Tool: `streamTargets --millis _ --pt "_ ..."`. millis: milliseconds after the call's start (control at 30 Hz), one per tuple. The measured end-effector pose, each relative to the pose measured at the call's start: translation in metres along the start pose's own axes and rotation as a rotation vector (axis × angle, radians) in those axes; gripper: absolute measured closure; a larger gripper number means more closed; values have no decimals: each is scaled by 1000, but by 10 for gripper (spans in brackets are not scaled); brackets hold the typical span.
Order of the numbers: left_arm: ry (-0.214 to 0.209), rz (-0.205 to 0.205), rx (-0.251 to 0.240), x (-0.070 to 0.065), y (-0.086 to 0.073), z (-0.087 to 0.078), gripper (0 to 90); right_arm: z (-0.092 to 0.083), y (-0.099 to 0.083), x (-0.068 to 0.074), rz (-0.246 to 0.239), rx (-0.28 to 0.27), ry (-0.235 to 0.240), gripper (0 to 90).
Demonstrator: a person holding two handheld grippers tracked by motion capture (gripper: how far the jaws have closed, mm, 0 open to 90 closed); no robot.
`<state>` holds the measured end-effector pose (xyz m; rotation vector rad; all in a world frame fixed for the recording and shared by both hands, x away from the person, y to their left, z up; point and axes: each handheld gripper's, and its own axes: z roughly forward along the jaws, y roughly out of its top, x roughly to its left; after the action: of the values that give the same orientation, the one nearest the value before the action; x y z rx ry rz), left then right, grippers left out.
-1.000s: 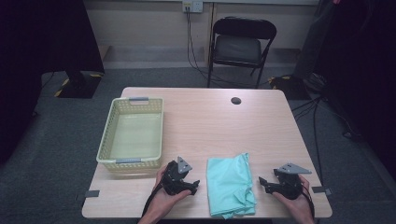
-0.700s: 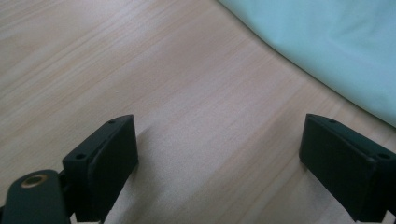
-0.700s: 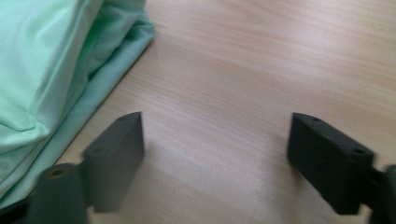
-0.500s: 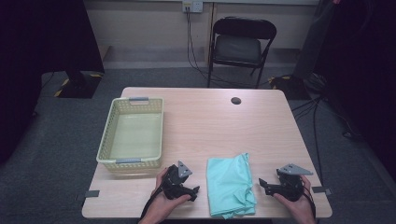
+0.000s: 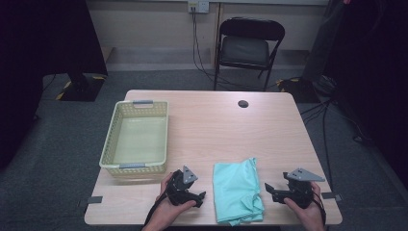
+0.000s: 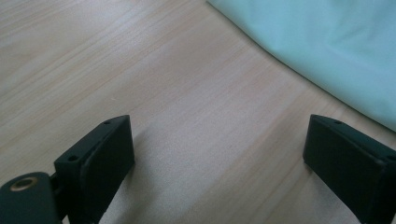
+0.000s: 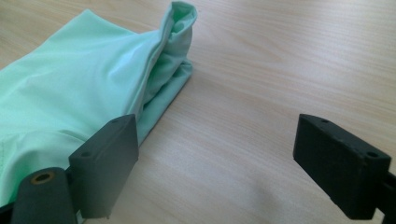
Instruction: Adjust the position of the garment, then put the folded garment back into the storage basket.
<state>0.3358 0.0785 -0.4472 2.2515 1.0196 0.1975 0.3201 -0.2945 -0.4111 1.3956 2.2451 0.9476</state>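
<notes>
Mint cloth (image 5: 238, 190) on the table (image 5: 216, 120) lies between both released claws: left claw (image 5: 198, 196) at its 9 o'clock, right claw (image 5: 270, 191) at 3 o'clock, jaws just widened, nothing between them

Two black claws (image 5: 199, 196) (image 5: 269, 188) w/ grey triangular top plates, black cables.

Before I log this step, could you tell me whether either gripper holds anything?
Nothing is held: the left gripper and right gripper flank the green cloth, both open.

- cloth (image 5: 237, 190): plain mint green, no pattern;
- basket (image 5: 110, 139): pale yellow-green lattice walls, grey handles;
- counter (image 5: 216, 120): light wood grain;
- jaws: matte black;
- chair (image 5: 249, 46): black;
- small disc (image 5: 243, 103): black
</notes>
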Motion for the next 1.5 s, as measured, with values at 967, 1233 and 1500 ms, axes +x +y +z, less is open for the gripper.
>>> streamTargets --millis 967,1233,1500 --pt "-7 11 -20 1 -1 1 77 17 21 67 -189 18 206 145" --pt "-7 7 -26 1 -2 1 78 25 10 72 -223 73 219 151" --pt "-15 13 -22 2 -3 0 80 29 -1 67 -208 106 217 148"
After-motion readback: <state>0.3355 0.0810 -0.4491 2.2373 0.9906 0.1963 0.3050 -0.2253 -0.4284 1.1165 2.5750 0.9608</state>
